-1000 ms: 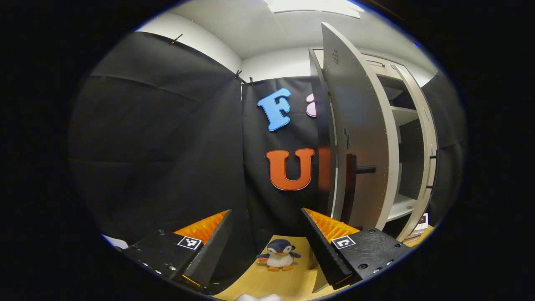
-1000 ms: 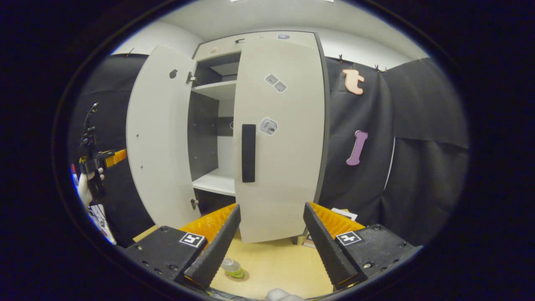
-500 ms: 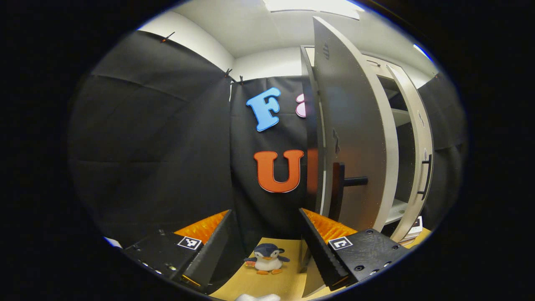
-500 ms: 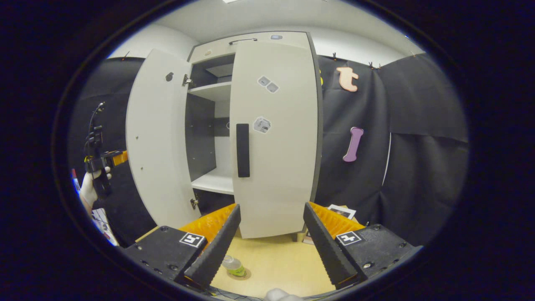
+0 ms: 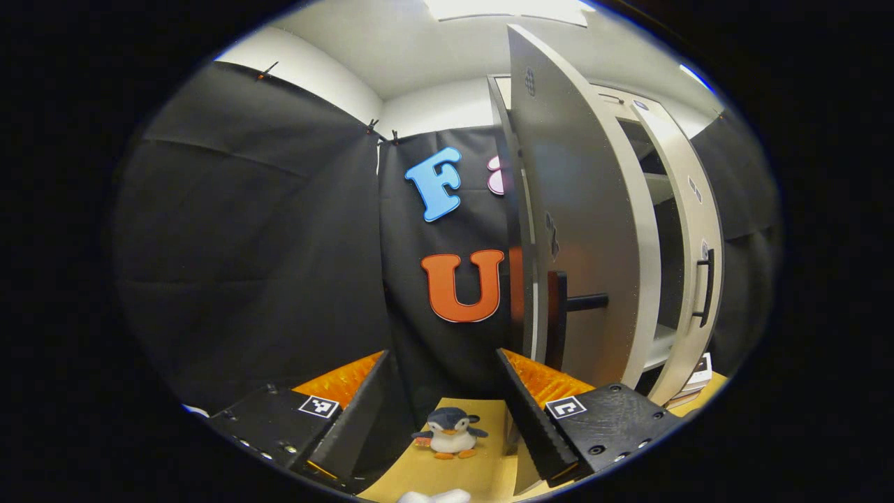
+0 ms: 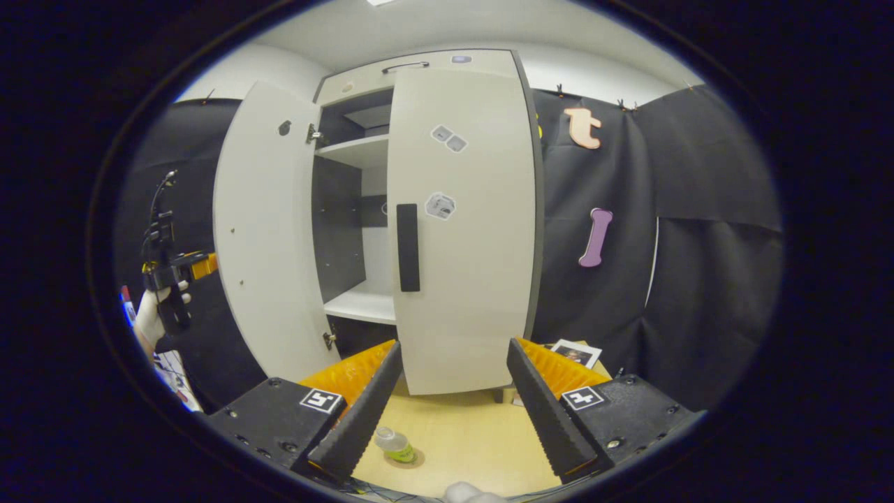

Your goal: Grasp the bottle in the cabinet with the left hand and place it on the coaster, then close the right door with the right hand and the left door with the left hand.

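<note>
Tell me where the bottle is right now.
In the right gripper view the bottle stands on the coaster on the wooden tabletop, low in the picture beside the right tongs' left finger, in front of the cabinet.

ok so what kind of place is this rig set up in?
Looks like a staged recording booth, not a real home: black cloth walls hang on clips, and a white two-door cabinet stands on a light wooden tabletop beside a plush penguin and a bottle.
</note>
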